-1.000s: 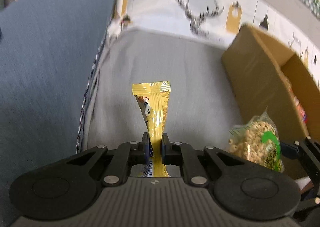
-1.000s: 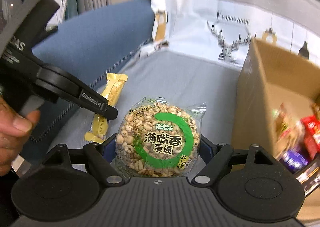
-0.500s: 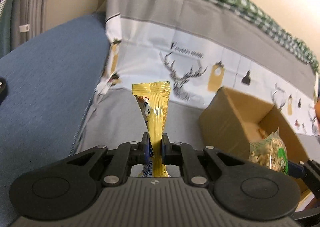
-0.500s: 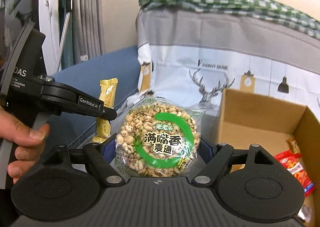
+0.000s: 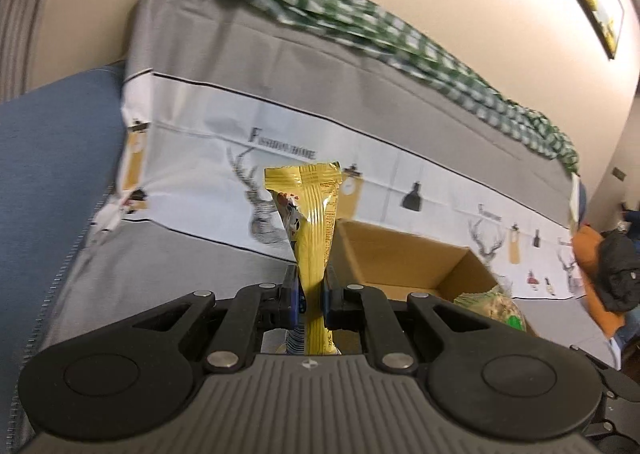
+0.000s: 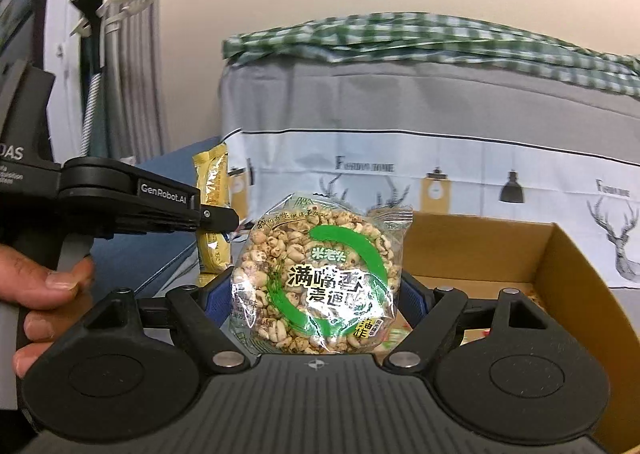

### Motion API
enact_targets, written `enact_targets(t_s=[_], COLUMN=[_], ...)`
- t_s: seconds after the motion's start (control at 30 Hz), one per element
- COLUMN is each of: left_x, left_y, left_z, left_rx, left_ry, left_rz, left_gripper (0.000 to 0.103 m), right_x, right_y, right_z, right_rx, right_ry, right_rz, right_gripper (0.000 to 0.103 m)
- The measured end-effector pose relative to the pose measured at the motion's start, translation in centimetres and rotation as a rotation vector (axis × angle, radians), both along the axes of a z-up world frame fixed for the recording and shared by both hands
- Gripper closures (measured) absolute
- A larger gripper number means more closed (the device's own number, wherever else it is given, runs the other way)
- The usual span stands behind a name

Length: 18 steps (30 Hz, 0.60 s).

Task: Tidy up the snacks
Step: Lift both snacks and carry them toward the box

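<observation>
**Two snacks in the air, box waiting below**

A sofa fills the background here: grey seat cover (image 5: pixel 168 254), a white printed band with deer heads and lamps across the backrest, a green checked cloth (image 6: pixel 400 38) draped along the top, and a blue cushion at the left edge. On the seat, toward the right end, sits an open brown cardboard box (image 5: pixel 404 258), flaps up, mouth clear.

How far along? Judging from the right wrist view, the box already holds a few things: a scrap of red wrapper and some loose bits show on its floor near the right corner, though the rest is hidden behind the gripper. Two more snacks are up and not yet dropped in, so the sorting looks partway done, with at least these two left to place.

Now the jaws. The left gripper (image 5: pixel 311 292) has its jaws pinched almost together on a slim yellow foil snack stick (image 5: pixel 314 230), which stands upright out of the pinch, in front of the box's left wall. The right gripper (image 6: pixel 316 294) has its jaws spread wide, yet they are pressing both sides of a round puffed-grain cake in a clear packet with a green ring (image 6: pixel 320 274), held face-on above the box's near left corner. A hand (image 6: pixel 36 294) grips the left tool's handle.
</observation>
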<state>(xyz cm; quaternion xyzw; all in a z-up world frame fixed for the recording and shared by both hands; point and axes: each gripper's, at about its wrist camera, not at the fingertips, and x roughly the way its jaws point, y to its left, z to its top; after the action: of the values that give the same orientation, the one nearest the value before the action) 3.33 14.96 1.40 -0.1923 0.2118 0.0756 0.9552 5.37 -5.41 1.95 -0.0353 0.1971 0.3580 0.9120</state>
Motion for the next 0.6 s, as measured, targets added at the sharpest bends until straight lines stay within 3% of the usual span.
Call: enact_targets(t_s=[0.43,0.6], left_x=[1.3,1.5], left_y=[-3.5,-5.3], left_z=[0.8,1.2], left_rx=[-0.015,0.018], left_ry=[-0.103,-0.136], left_rz=[-0.106,-0.167], left_gripper=[0.092,0.092], right_x=[2.2,3.1], right_y=[-4.1,-5.5], right_z=[-0.4,-0.5], right_rx=[0.026,0.038], right_ry=[0.009,0.018], right_rz=[-0.124,-0.188], right_gripper=[0.021,0.021])
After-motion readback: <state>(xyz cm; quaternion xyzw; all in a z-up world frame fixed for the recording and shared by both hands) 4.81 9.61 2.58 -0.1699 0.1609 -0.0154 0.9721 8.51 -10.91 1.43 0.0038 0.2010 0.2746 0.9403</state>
